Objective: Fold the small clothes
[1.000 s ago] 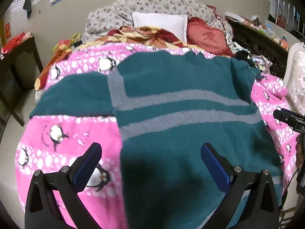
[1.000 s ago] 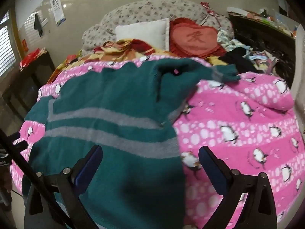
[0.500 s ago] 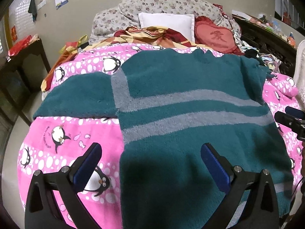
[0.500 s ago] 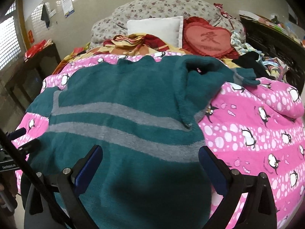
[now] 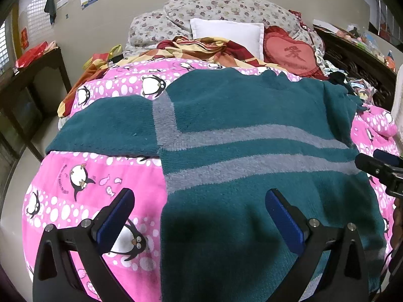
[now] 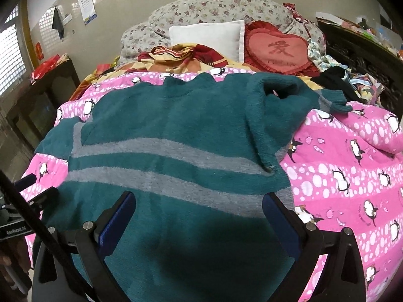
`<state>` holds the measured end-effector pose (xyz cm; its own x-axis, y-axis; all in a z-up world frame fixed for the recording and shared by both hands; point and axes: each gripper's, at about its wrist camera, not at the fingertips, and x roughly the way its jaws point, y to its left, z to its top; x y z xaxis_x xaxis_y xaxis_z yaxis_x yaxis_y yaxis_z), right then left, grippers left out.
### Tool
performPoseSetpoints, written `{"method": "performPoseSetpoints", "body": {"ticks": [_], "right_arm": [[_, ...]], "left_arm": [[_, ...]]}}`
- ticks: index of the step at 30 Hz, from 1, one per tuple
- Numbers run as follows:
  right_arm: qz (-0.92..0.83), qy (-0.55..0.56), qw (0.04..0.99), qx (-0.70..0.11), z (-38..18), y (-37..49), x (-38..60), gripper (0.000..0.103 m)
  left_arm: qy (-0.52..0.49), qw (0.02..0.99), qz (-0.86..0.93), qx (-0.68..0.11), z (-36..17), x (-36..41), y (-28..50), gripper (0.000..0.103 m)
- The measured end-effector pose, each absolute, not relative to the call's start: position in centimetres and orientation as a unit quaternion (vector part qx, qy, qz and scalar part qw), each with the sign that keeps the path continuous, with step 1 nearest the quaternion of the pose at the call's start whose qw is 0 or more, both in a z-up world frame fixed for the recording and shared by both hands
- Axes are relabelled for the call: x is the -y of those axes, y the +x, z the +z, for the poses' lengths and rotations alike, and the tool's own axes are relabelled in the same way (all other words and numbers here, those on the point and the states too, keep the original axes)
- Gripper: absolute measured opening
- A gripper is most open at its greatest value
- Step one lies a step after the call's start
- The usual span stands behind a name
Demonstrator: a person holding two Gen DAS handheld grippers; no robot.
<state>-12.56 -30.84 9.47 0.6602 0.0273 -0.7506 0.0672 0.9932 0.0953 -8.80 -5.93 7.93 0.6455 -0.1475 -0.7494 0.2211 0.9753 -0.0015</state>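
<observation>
Both the left gripper (image 5: 199, 216) and right gripper (image 6: 199, 216) hang spread wide, empty, over the teal sweater (image 5: 252, 130) lying flat on the penguin blanket (image 5: 83, 176). It looks soft, thick and floppy. I'd pinch its 2 hem corners or the rumpled right sleeve (image 6: 282, 98).

Sweater (image 5: 252, 115): teal knit, fuzzy matt nap, grey stripes (same pile), lying ahead of and under both finger pairs. Blanket (image 6: 352, 166): pink fleece, soft, matt, right of the right fingers. Finger pads (image 5: 115, 216): blue, ribbed, rubbery; arms matt black plastic, metal screws.
</observation>
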Motion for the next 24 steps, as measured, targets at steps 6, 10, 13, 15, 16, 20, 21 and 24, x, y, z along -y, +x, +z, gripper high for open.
{"method": "performPoseSetpoints", "body": {"ticks": [6,10,13,15,16,20,21,24], "right_arm": [[-0.001,0.058,0.909,-0.413,9.8,-11.9,29.6,0.103],[-0.001,0.054,0.91,-0.411,9.8,-11.5,28.9,0.103],[-0.005,0.056,0.911,-0.409,9.7,-11.3,28.8,0.103],[-0.01,0.054,0.911,-0.409,9.5,-11.3,28.8,0.103],[-0.013,0.054,0.911,-0.409,9.5,-11.2,28.8,0.103],[-0.025,0.054,0.911,-0.407,9.3,-11.2,29.2,0.103],[-0.027,0.054,0.912,-0.406,9.4,-11.3,29.3,0.103],[-0.031,0.063,0.912,-0.405,9.3,-11.4,30.0,0.103]], "left_arm": [[0.04,0.907,-0.097,-0.407,8.0,5.4,-8.5,0.103],[0.037,0.908,-0.094,-0.406,8.2,5.2,-8.3,0.103],[0.036,0.909,-0.094,-0.405,8.1,5.2,-8.2,0.103],[0.037,0.909,-0.094,-0.405,8.1,5.2,-8.2,0.103],[0.037,0.909,-0.094,-0.405,8.1,5.2,-8.2,0.103],[0.035,0.907,-0.096,-0.409,8.2,5.7,-8.2,0.103],[0.035,0.907,-0.098,-0.408,8.3,5.9,-8.1,0.103],[0.039,0.908,-0.099,-0.406,8.4,6.5,-8.1,0.103]]}}
